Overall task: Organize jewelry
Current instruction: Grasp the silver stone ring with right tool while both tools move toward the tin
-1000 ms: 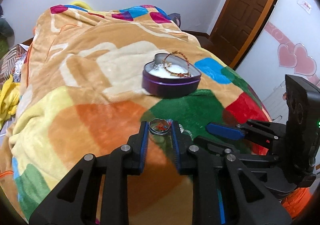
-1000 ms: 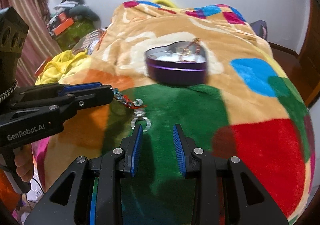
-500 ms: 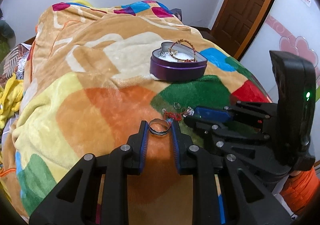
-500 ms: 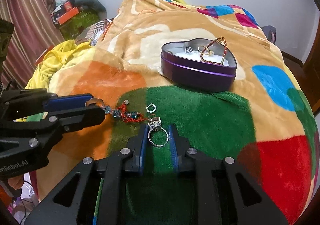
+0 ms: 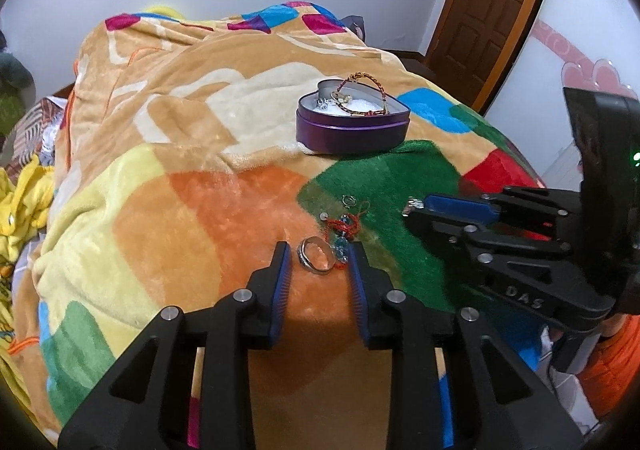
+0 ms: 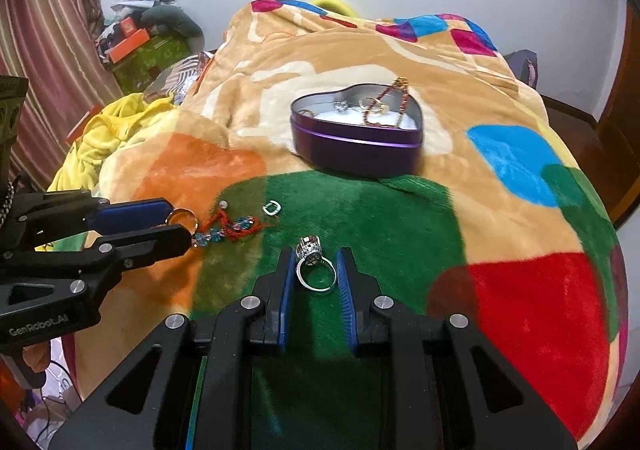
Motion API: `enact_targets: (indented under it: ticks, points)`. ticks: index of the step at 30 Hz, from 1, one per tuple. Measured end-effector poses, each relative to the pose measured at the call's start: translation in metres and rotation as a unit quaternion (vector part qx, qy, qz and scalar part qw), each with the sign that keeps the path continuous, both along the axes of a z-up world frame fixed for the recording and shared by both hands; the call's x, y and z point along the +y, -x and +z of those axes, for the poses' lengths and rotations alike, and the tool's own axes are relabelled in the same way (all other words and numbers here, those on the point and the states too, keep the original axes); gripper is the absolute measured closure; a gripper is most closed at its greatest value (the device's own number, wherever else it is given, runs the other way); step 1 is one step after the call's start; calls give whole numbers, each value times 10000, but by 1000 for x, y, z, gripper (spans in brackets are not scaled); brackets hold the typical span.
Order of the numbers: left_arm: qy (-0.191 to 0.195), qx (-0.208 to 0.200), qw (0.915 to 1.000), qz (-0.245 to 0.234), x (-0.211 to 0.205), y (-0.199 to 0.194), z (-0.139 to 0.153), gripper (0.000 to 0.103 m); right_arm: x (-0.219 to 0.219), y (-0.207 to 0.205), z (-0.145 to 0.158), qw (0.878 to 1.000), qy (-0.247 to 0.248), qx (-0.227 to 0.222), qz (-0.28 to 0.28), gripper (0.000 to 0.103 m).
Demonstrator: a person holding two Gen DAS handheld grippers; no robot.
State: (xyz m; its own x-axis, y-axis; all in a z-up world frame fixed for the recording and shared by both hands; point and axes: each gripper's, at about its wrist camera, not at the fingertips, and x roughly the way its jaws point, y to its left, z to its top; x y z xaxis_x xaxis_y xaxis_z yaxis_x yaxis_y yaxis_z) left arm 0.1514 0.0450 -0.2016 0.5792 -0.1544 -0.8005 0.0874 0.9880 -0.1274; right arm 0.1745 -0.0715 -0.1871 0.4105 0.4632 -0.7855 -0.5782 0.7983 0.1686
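Observation:
A plain silver band ring (image 5: 316, 255) lies on the orange patch of blanket between the jaws of my left gripper (image 5: 318, 250). Those jaws are opening and their pads stand clear of the ring. My right gripper (image 6: 316, 254) is shut on a silver ring with a large stone (image 6: 314, 266) over the green patch. A red cord bracelet with blue beads (image 6: 232, 228) and a small silver clasp (image 6: 272, 208) lie between the two grippers. Further back sits the open purple heart-shaped tin (image 6: 356, 150), holding a beaded bracelet and small pieces.
The bed is covered by a bright patchwork blanket (image 5: 180, 122). Yellow cloth (image 6: 100, 146) is bunched at its left side, and boxes and clothes (image 6: 148, 34) are piled beyond. A wooden door (image 5: 492, 10) stands at the far right.
The right gripper, open a second ago, closed around the stone ring. The left gripper's jaws spread apart from the band ring they were pinching.

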Motion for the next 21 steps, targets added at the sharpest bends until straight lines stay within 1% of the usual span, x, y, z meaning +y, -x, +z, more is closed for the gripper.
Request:
enact_targets:
  ticks: [2, 4, 5, 7, 10, 15, 21]
  points:
    - [-98, -30, 9999, 4, -2, 0, -1, 76, -3, 0, 1, 10000, -11, -7, -40, 84]
    - [-208, -79, 9997, 45, -2, 0, -1, 90, -6, 0, 3, 10000, -24, -22, -70, 84]
    - [-240, -76, 9997, 61, -1, -1, -2, 93, -7, 0, 3, 10000, -28, -28, -79, 84]
    - [-184, -69, 9998, 104, 3, -2, -1, 100, -9, 0, 5, 9999, -47, -54, -103, 84]
    - [-64, -67, 9999, 134, 7, -3, 1, 100, -10, -1, 8, 9998, -86, -96, -126, 84]
    - [-137, -146, 9998, 99, 4, -5, 7, 100, -13, -2, 16, 9995, -191, -195, -171, 84]
    - [-69, -369, 9993, 69, 1, -12, 24, 100, -15, -3, 29, 9986, -268, -403, -228, 84]
